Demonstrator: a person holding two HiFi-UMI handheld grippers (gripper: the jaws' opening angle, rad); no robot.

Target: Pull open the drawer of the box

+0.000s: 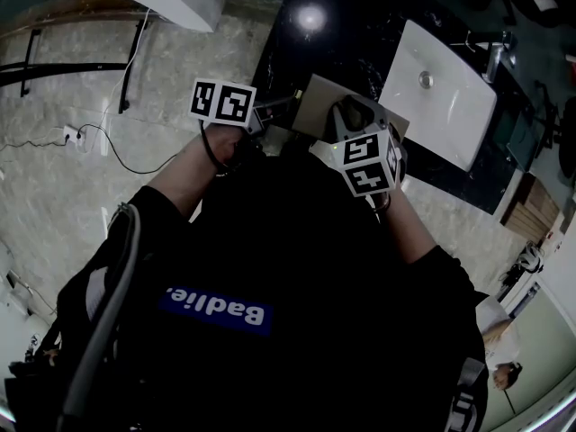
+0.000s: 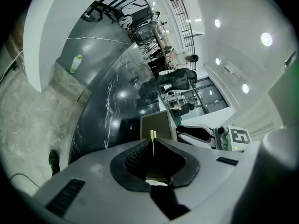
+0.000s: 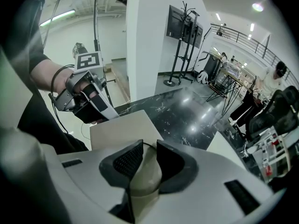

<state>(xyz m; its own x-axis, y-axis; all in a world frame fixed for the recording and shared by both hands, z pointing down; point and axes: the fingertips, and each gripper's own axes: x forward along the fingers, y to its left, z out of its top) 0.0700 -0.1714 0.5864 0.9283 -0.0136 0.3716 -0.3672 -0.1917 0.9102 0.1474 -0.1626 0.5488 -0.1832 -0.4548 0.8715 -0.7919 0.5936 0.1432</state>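
A beige box (image 1: 317,108) stands on the black marble counter, close to its near edge. In the left gripper view the box (image 2: 158,124) lies just beyond my left gripper (image 2: 153,143), whose black pads meet on a thin brass drawer pull (image 2: 153,139). My right gripper (image 3: 148,149) is closed on a rounded beige edge of the box (image 3: 119,130). The head view shows the left gripper (image 1: 266,115) at the box's left side and the right gripper (image 1: 353,115) at its right. How far out the drawer stands is hidden by the jaws.
The black marble counter (image 1: 315,43) runs away from me, with a white sink (image 1: 441,93) to the right of the box. A green-capped bottle (image 2: 74,62) stands at the counter's far end. The floor (image 1: 108,178) is pale marble, with cables along it.
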